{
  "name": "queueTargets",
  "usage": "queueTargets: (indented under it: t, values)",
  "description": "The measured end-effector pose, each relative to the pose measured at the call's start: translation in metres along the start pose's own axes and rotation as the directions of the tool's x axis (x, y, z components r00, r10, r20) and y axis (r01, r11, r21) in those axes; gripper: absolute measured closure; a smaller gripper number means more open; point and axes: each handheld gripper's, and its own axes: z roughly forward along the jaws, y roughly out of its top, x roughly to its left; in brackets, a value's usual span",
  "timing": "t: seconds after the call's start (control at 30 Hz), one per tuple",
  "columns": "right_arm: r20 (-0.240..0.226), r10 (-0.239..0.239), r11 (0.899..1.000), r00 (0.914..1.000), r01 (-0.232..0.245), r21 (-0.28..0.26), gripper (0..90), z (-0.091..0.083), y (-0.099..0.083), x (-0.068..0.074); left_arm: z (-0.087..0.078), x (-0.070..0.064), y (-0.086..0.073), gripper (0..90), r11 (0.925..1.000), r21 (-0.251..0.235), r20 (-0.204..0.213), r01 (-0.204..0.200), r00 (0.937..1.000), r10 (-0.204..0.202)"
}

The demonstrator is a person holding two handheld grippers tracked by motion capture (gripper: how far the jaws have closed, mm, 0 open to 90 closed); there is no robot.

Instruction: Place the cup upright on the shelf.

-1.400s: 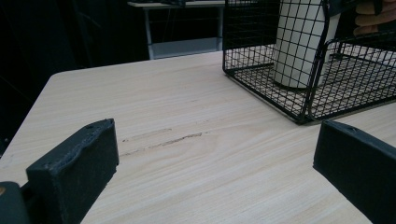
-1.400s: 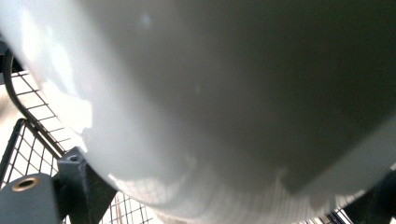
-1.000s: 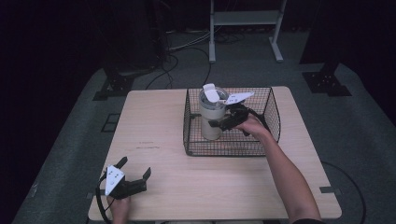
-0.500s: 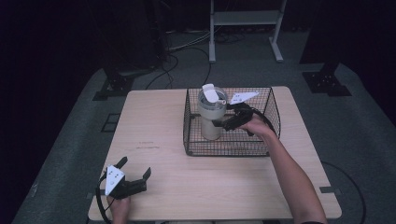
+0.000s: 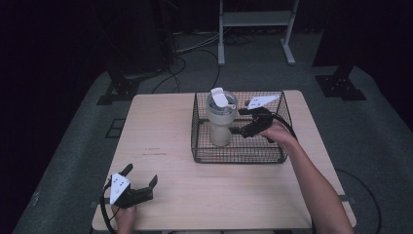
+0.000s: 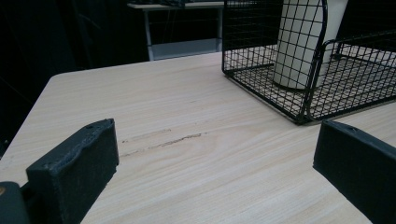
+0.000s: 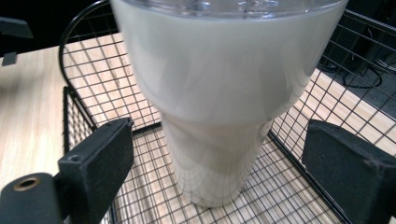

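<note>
Pale wood-grain desk [image 5: 204,195], black wire-mesh basket [image 5: 238,156] on its far half. Standing upright inside is a cream tumbler [image 5: 220,122], smooth and glossy, wide above and narrowing to the foot, clear lid with a raised flap. The right tool [image 5: 242,130] sits beside it, jaws spread either side, not touching. Left tool [image 5: 141,181] rests spread at the near corner. The tumbler's rim is cut off in the right gripper view.

**Gripper and arm pose**

Left gripper [image 5: 141,183]: held low at the near left, jaws spread wide, pointing right and far. Left hand [image 5: 124,215] grips its rear. Right gripper [image 5: 242,122]: extended far right, jaws parted, pointing left. Right hand [image 5: 276,131] holds it; the forearm [image 5: 316,185] runs back to the near right.
</note>
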Motion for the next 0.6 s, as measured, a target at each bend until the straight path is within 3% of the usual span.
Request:
queueTargets:
  t: [0.37, 0.6]
  values:
    - [0.027, 0.022, 1.000, 0.9994, -0.022, -0.004, 8.6, -0.026, 0.004, 0.000, 0.000, 0.000, 0.000, 0.0, 1.0000, 0.002, -0.003, -0.003, 1.0000, 0.003]
    - [0.046, 0.019, 1.000, 0.9988, -0.019, -0.016, 8.7, -0.035, 0.004, 0.000, 0.000, -0.001, 0.000, 0.0, 1.0000, 0.004, -0.004, -0.004, 1.0000, 0.005]
